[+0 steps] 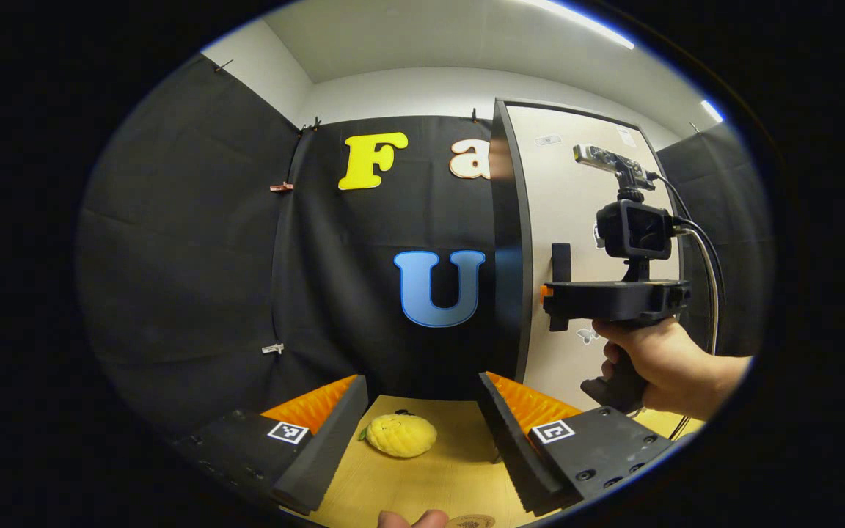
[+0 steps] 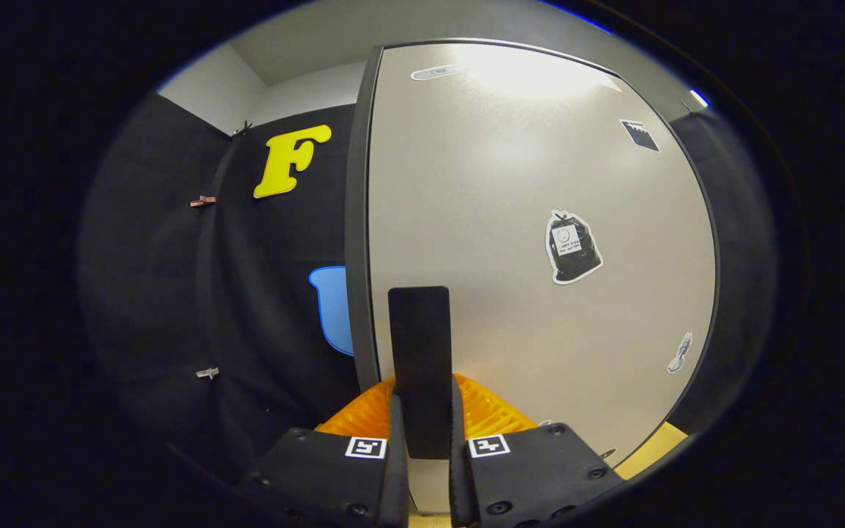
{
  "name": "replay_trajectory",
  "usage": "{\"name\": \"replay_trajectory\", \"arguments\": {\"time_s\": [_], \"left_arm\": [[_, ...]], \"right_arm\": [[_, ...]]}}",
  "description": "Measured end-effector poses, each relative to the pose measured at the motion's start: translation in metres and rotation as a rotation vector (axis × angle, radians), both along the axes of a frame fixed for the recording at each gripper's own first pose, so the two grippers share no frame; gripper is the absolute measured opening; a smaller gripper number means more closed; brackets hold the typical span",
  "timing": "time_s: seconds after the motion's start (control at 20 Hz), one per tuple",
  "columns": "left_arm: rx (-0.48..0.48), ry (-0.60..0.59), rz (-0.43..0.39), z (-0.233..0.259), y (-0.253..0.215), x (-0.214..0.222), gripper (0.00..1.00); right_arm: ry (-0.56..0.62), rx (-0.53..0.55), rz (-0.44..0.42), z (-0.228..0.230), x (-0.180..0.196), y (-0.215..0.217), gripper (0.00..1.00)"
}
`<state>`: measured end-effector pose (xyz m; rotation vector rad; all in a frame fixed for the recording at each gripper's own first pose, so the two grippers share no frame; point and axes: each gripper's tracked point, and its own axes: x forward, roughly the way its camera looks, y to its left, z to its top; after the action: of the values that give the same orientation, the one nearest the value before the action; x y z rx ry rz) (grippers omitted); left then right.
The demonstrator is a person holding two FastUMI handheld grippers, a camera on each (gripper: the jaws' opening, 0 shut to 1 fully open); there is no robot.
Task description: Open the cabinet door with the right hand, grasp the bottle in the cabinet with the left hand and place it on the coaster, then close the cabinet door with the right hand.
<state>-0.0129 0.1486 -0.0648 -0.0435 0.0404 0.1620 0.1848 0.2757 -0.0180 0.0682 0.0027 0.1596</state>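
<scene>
Two sets of tongs are at work by the cabinet door (image 2: 540, 220). In the right gripper view, the right tongs (image 2: 422, 440) are closed on the door's dark upright handle (image 2: 419, 367), a finger pressing each side of it. Stickers dot the door beyond the handle: a black bag-shaped one (image 2: 573, 247) with writing too small to read, a small pale figure (image 2: 679, 353) lower toward the door's far edge, and a dark square (image 2: 639, 135) near the top.

In the left gripper view, the left tongs (image 1: 422, 433) are spread wide and hold nothing. Between their fingers, on the wooden bench (image 1: 452, 469), lies a yellow pineapple-shaped plush toy (image 1: 400, 434). A round coaster (image 1: 470, 521) peeks in at the bottom edge, nearer than the toy. Farther off, a hand (image 1: 661, 367) grips the right tool at the door. No bottle can be made out; the door face hides the cabinet's inside.
</scene>
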Motion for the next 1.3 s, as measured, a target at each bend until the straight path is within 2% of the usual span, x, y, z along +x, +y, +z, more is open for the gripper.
{"name": "replay_trajectory", "arguments": {"time_s": [0.2, 0.45, 0.5, 0.55, 0.8, 1.05, 1.3], "left_arm": [[0.012, -0.003, 0.006, 0.004, -0.004, -0.013, 0.95], [0.008, -0.01, 0.011, 0.01, -0.014, -0.027, 0.95], [0.009, -0.01, 0.009, 0.011, -0.017, -0.03, 0.95], [0.013, -0.01, 0.007, 0.012, -0.021, -0.033, 0.95], [0.029, -0.019, -0.012, 0.025, -0.037, -0.036, 0.95], [0.05, -0.033, -0.035, 0.031, -0.065, -0.054, 0.95], [0.066, -0.052, -0.066, 0.042, -0.091, -0.053, 0.94]], "right_arm": [[0.002, 0.0, 0.043, 0.002, -0.013, 0.0, 0.26], [0.0, -0.001, 0.112, 0.009, -0.051, -0.008, 0.26], [0.007, 0.001, 0.129, 0.009, -0.054, -0.009, 0.22], [0.009, 0.0, 0.144, 0.011, -0.061, -0.011, 0.26], [0.007, 0.017, 0.204, 0.01, -0.11, -0.034, 0.26], [0.005, 0.013, 0.241, 0.014, -0.142, -0.062, 0.26], [-0.006, 0.027, 0.217, 0.017, -0.17, -0.097, 0.25]]}}
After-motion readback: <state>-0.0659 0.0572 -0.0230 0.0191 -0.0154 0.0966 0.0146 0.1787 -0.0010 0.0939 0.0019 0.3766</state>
